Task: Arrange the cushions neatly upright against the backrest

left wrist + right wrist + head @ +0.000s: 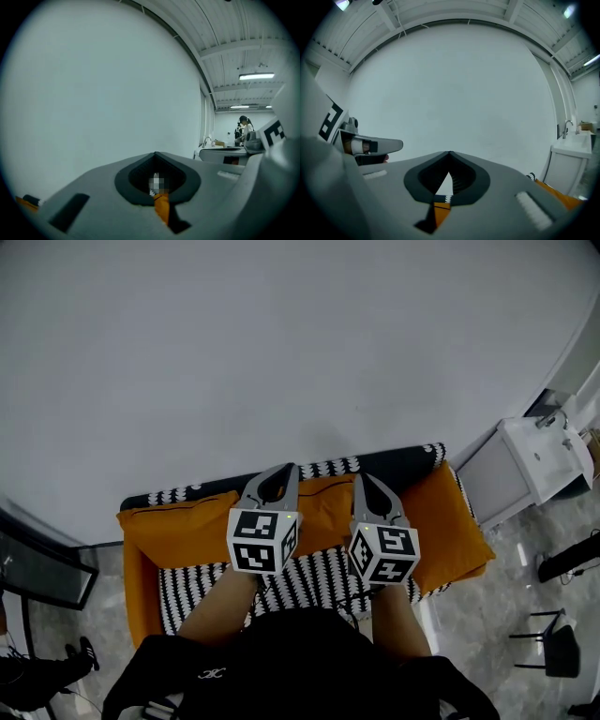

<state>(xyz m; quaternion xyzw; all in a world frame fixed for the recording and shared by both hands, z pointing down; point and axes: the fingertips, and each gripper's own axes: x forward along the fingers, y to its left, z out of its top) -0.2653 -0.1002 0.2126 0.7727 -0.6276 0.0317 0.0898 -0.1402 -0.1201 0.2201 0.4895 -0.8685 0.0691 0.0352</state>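
Left gripper [284, 472] and right gripper [361, 479] each pinch the orange cushion [323, 509] between pressed-together jaws; lift evenly, tipping it onto the backrest [398, 462] beyond them.

Ahead of you stands a plain white wall [281, 352]; to your right a white sink unit [539, 460] carries a faucet [551, 418]; nearer you, a small black stool [553, 645] stands on the grey floor [506, 587]; a strip light [256, 76] glows overhead.
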